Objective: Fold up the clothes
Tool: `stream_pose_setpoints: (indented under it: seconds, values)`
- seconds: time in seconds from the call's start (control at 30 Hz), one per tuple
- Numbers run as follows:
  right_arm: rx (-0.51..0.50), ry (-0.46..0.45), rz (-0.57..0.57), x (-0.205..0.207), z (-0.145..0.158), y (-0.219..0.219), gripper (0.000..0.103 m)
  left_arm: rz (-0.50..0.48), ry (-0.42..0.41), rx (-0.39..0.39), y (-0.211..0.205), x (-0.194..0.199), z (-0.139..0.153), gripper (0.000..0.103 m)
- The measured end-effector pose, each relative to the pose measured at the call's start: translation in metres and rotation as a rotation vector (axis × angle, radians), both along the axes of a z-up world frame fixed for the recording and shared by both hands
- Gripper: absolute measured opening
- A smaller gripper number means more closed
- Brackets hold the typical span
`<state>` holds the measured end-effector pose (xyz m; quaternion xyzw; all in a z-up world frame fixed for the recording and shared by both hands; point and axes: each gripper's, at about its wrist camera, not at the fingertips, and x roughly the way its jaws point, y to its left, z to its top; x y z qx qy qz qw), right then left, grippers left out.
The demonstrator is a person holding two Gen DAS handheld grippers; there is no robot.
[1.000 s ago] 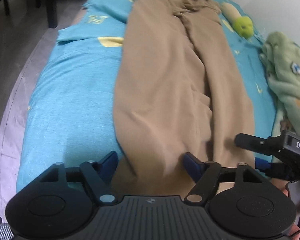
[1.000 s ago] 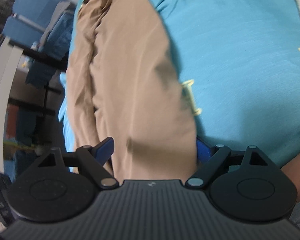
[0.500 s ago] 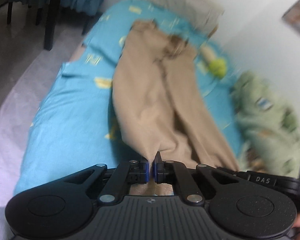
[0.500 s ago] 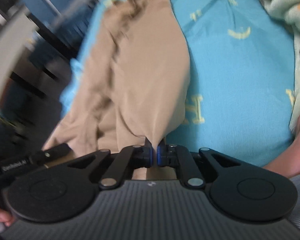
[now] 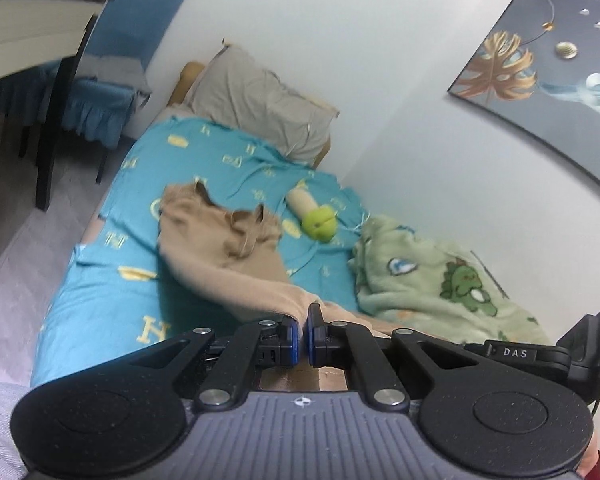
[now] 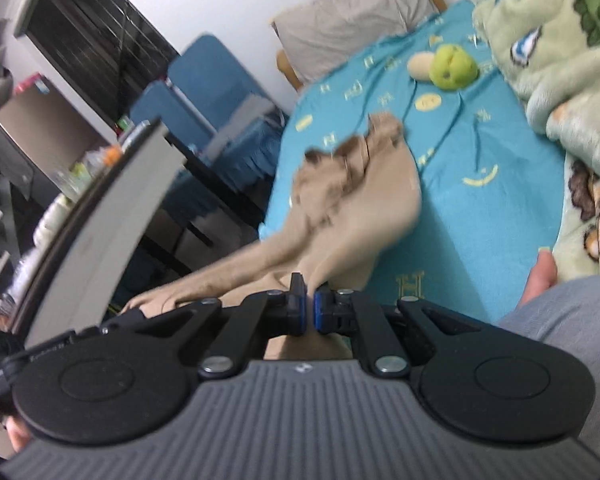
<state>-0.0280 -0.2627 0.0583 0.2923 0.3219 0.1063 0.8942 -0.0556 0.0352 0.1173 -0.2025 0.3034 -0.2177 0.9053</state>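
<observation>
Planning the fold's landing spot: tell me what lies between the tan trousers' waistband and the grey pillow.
Only bare teal bedsheet with yellow prints lies between the tan trousers and the grey pillow. The left wrist view shows it best; the right wrist view agrees.

One pair of tan trousers point(image 5: 236, 264), one bed point(image 5: 100, 304), one grey pillow point(image 5: 260, 100), one green blanket point(image 5: 432, 276), one green plush toy point(image 5: 320, 222), two blue chairs point(image 6: 204, 92), one picture point(image 5: 548, 76), two tongs point(image 5: 302, 332) point(image 6: 310, 312).
</observation>
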Motion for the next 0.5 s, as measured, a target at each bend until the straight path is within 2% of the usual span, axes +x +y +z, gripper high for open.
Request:
stream_pose_setpoints:
  seconds: [0.1,0.23,0.4,0.5]
  values:
    - [-0.033,-0.015,-0.006,0.024,0.006,0.0,0.007,0.012,-0.014,0.04,-0.008,0.024,-0.001,0.005]
    - [-0.066,-0.004,-0.011,0.073,0.003,-0.002,0.007,0.045,-0.004,0.091,-0.018,0.083,-0.02,0.005]
    - [-0.126,0.036,-0.009,0.147,-0.021,-0.002,0.008,0.088,0.022,0.15,-0.025,0.162,-0.056,0.005]
    - [-0.179,0.065,-0.002,0.187,-0.041,0.0,0.008,0.103,0.029,0.215,-0.034,0.204,-0.082,0.005]
